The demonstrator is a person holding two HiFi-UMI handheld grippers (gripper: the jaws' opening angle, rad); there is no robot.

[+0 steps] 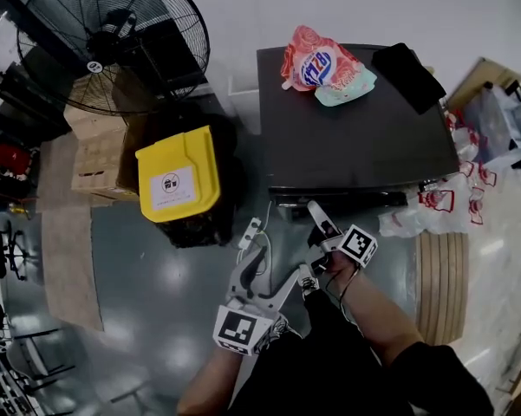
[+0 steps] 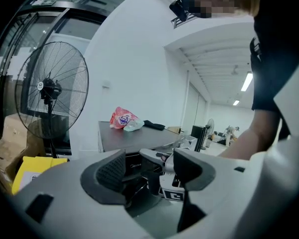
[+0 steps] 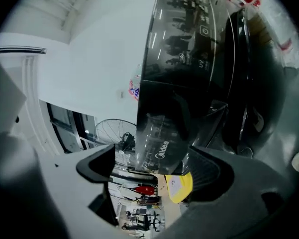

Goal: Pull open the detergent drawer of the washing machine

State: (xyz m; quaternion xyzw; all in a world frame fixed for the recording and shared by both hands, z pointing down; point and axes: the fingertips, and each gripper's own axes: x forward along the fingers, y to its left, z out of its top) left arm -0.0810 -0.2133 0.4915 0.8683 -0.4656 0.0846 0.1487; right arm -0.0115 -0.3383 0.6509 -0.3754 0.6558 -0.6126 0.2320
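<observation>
Both left gripper (image 2: 149, 168) and right gripper (image 3: 155, 167) hold fingers apart; head view misses drawer (image 3: 161, 151).

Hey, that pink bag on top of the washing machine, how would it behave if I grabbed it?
Probably floppy: the pink bag looks crumpled and slumped on the washing machine. Its glossy film may be slippery. Lying flat, it seems unlikely to roll.

black washing machine (image 1: 355, 137), yellow bin (image 1: 191, 156)
</observation>
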